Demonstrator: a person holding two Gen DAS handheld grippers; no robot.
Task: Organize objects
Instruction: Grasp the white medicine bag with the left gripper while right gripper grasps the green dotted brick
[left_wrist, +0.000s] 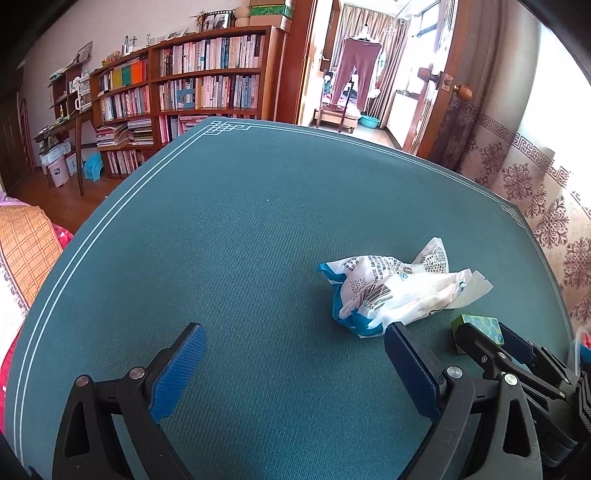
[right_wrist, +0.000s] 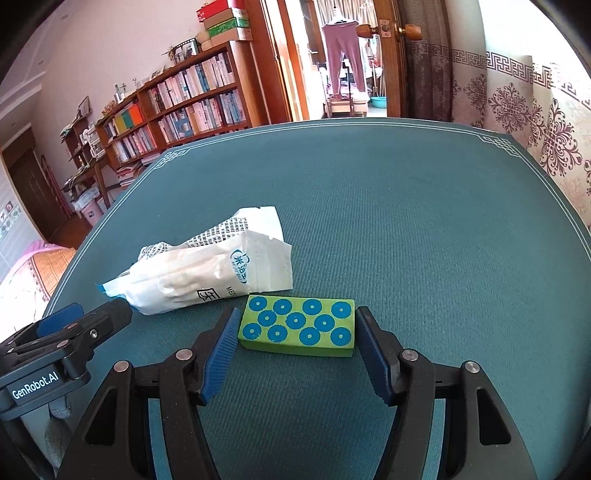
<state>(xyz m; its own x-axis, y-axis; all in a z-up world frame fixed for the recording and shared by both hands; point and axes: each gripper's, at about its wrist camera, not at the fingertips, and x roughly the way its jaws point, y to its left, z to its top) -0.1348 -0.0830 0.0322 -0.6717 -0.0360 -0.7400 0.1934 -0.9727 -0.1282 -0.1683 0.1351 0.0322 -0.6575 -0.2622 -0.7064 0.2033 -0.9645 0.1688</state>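
A green block with blue rings (right_wrist: 297, 326) lies flat on the teal table mat (right_wrist: 406, 229). My right gripper (right_wrist: 295, 330) is open, its blue pads on either side of the block; whether they touch it I cannot tell. A crumpled white plastic bag with blue print (right_wrist: 207, 273) lies just left of the block. In the left wrist view the bag (left_wrist: 391, 291) lies ahead and right of my left gripper (left_wrist: 295, 345), which is open and empty over bare mat. The block (left_wrist: 480, 326) and the right gripper (left_wrist: 491, 347) show at the right edge there.
The mat (left_wrist: 229, 236) has a white line border. Bookshelves (left_wrist: 207, 77) stand beyond the far left edge, a patterned curtain (right_wrist: 535, 122) on the right, an open doorway (right_wrist: 347, 66) behind. A bed with an orange cover (left_wrist: 26, 251) is at the left.
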